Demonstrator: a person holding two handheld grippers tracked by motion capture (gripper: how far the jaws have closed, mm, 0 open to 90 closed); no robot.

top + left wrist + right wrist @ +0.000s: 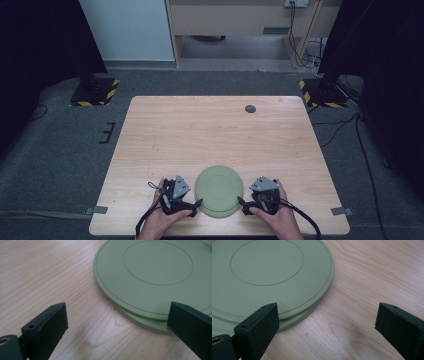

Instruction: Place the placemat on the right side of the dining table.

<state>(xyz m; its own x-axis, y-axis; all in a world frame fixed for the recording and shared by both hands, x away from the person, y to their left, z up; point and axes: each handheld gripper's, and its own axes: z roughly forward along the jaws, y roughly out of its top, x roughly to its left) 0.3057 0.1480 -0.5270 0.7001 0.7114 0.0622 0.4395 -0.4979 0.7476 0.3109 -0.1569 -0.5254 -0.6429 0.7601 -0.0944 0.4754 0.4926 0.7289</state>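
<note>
- The left gripper [197,204] sits low at the table's near edge, held in the person's left hand [162,216], jaws spread wide and pointing inward to the right
- The right gripper [241,202] mirrors it, held in the right hand [277,212], jaws wide apart and pointing left
- Both forearms enter from below

Both grippers are showing matte black bodies w/ grey three-cornered plates on top: left gripper [198,203], right gripper [240,202]. Black cables are trailing back from each. Jaws are looking blocky, flat-faced, w/ small screw holes on top; a brass-coloured insert is sitting near each base.
</note>
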